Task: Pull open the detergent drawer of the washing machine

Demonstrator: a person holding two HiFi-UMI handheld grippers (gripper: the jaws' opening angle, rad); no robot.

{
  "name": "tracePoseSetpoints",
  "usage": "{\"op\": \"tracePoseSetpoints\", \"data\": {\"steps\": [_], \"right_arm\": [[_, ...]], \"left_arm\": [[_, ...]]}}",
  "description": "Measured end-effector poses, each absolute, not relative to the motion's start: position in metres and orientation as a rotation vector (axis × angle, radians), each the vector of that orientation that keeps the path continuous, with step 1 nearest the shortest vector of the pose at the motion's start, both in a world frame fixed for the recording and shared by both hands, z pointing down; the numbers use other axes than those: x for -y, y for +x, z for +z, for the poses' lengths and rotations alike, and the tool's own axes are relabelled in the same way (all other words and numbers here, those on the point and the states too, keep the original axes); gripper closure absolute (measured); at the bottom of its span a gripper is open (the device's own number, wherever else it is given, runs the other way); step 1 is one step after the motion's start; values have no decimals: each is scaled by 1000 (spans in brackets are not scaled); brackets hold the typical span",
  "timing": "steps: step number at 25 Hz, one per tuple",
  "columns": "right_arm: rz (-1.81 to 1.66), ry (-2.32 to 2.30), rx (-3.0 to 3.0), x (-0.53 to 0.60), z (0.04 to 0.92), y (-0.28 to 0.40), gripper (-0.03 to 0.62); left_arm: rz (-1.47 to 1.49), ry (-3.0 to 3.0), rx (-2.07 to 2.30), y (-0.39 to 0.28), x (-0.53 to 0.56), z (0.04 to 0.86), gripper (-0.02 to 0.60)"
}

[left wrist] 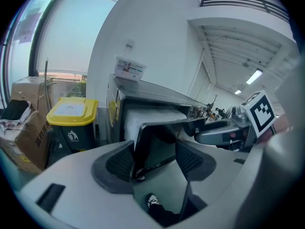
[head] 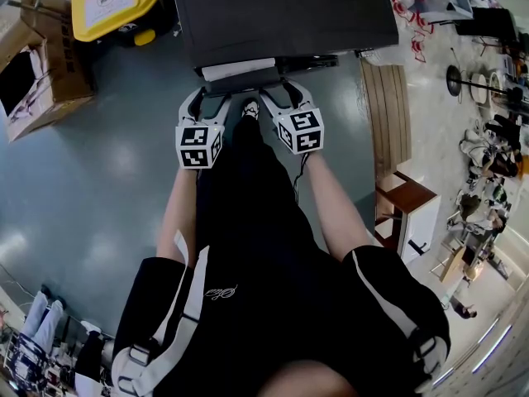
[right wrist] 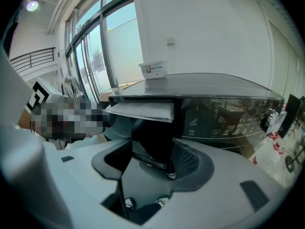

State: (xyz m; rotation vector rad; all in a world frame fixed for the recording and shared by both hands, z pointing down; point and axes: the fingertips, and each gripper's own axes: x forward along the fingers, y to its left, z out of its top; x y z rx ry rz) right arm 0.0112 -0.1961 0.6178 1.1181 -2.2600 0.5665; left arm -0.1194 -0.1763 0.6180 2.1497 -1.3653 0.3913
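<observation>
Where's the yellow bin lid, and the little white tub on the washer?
Yellow plastic bin lid (left wrist: 74, 109): left gripper view, its top.
Small white tub (right wrist: 153, 69): right gripper view, its side.

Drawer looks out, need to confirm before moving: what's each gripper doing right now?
Left gripper: open, drawer front between its jaws, no clear grip.
Right gripper: open, drawer front between its jaws too.

Workshop-like hall: cardboard box (head: 66, 64), yellow-lidded bin (head: 111, 2) (tall windows (right wrist: 93, 51)).
</observation>
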Motion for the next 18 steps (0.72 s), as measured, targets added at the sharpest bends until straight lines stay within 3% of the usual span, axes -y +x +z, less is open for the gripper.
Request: {"op": "tracePoseSetpoints", "data": {"steps": [18], "right_arm": [[563, 1162, 2232, 171, 619, 19, 330]], "left_arm": [[356, 2143, 1360, -113, 151, 619, 304]]}}
